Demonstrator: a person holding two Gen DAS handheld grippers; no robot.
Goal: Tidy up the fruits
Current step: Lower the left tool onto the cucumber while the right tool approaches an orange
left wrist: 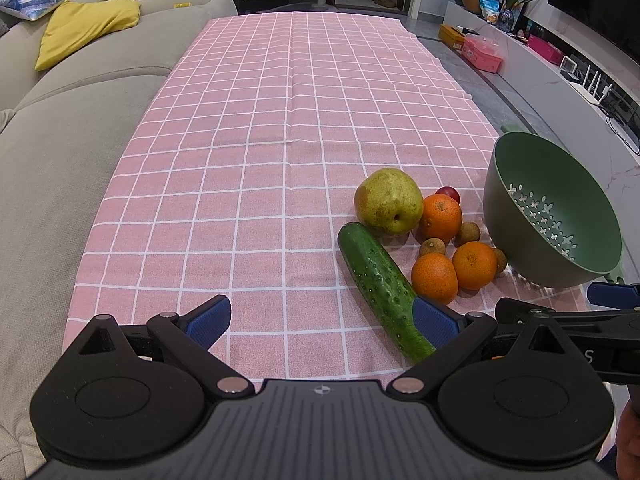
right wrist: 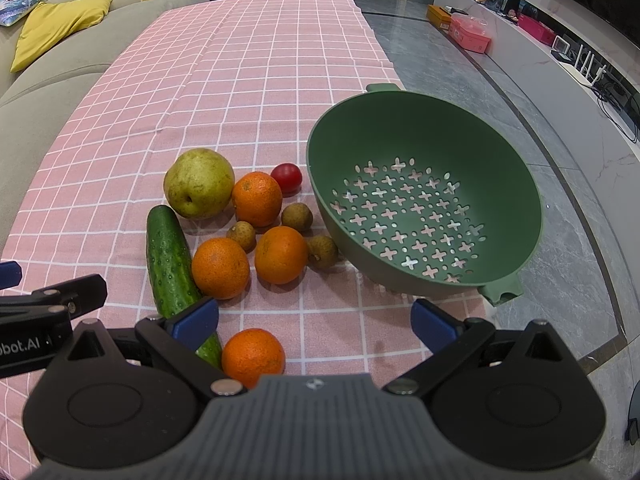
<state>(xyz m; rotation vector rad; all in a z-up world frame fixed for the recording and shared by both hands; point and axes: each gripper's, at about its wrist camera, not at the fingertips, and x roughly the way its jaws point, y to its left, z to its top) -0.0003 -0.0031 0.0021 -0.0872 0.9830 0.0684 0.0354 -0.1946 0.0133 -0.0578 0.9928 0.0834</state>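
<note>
A green colander (right wrist: 424, 140) (left wrist: 516, 200) stands empty on the pink checked tablecloth (right wrist: 240, 80). Left of it lie a pear (right wrist: 199, 183), a cucumber (right wrist: 170, 264), several oranges (right wrist: 280, 254), a red tomato (right wrist: 287, 177) and small brown longans (right wrist: 297, 216). One orange (right wrist: 253, 356) lies nearest, just before my right gripper (right wrist: 314, 320), which is open and empty. My left gripper (left wrist: 322, 320) is open and empty; its right finger is beside the cucumber's (left wrist: 380, 284) near end.
A grey sofa (left wrist: 60, 160) with a yellow cushion (left wrist: 80, 28) runs along the table's left side. To the right are a grey floor (right wrist: 560, 220) and a low TV shelf (left wrist: 560, 80) with boxes.
</note>
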